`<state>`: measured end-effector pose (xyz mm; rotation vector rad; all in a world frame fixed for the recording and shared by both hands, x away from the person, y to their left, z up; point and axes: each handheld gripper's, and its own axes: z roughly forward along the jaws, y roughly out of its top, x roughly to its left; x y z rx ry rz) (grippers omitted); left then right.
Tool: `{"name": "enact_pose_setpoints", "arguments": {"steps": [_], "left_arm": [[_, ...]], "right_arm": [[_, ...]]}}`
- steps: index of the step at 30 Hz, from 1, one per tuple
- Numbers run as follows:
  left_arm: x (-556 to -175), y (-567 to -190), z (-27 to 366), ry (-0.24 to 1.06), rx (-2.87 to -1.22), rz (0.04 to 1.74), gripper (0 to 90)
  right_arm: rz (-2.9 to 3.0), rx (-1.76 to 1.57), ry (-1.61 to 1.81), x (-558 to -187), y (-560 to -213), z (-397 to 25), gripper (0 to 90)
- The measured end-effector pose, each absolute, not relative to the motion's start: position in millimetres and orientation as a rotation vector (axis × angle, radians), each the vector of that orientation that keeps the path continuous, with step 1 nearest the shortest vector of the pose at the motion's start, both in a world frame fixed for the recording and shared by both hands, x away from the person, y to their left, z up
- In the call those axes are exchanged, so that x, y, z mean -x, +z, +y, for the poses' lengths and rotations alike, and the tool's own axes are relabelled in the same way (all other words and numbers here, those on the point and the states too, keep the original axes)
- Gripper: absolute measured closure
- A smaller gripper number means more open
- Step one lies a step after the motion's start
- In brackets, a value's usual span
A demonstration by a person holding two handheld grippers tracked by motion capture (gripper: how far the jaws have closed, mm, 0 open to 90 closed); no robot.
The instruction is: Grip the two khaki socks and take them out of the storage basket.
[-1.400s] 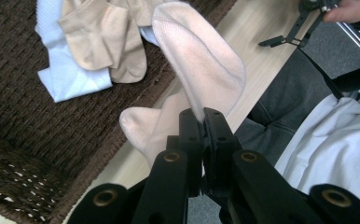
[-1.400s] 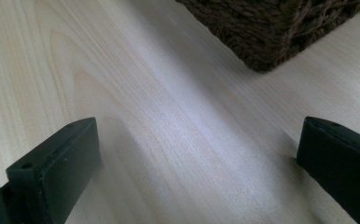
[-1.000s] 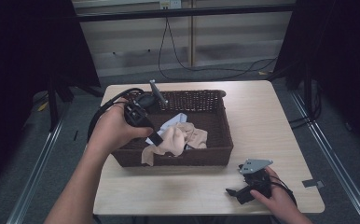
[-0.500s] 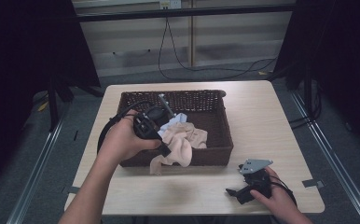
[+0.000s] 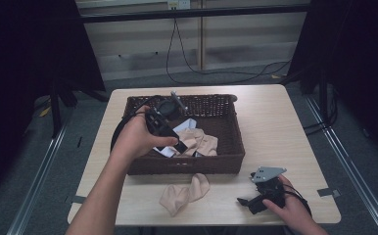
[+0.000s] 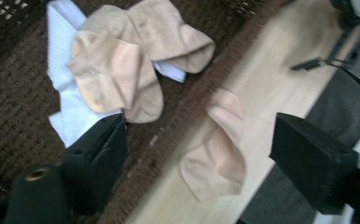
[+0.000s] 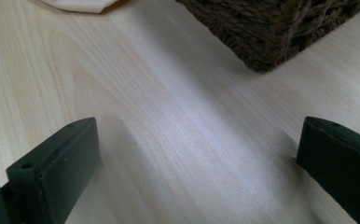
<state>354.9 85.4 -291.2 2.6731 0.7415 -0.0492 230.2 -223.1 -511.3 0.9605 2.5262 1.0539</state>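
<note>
A brown wicker basket (image 5: 231,127) stands mid-table with beige socks (image 5: 200,142) and a white sock (image 5: 186,126) inside. One beige sock (image 5: 183,193) lies on the table in front of the basket. My left gripper (image 5: 177,143) hovers open over the basket's front left part. Between its jaws the left gripper view (image 6: 206,163) takes in the table sock (image 6: 215,158), with the basket's beige socks (image 6: 117,70) and white sock (image 6: 64,93) beyond. My right gripper (image 5: 248,204) rests open on the table at the front right, jaws wide over bare wood (image 7: 197,163).
The light wooden table (image 5: 275,122) has bare room right of the basket. A basket corner (image 7: 280,28) and a sock edge (image 7: 80,4) lie ahead of the right gripper. Black cable (image 5: 121,129) loops off the left gripper. The table's front edge is close to the right hand.
The left gripper carried a beige sock out over the basket's front wall, let it drop on the table, and drew back over the basket. The right gripper stayed put.
</note>
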Motion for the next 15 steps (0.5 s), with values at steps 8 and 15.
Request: {"name": "enact_pose_setpoints", "arguments": {"steps": [8,15], "left_arm": [[-380.9,-308.4,76.0,-0.005,-2.668,0.795,11.7],[-397.9,-326.3,67.8,-0.006,-2.680,0.838,10.3]], "right_arm": [[2.526,-0.960,1.054,-230.2,-511.2,-223.1,0.0],[2.526,-0.961,1.054,-230.2,-511.2,-223.1,0.0]]}}
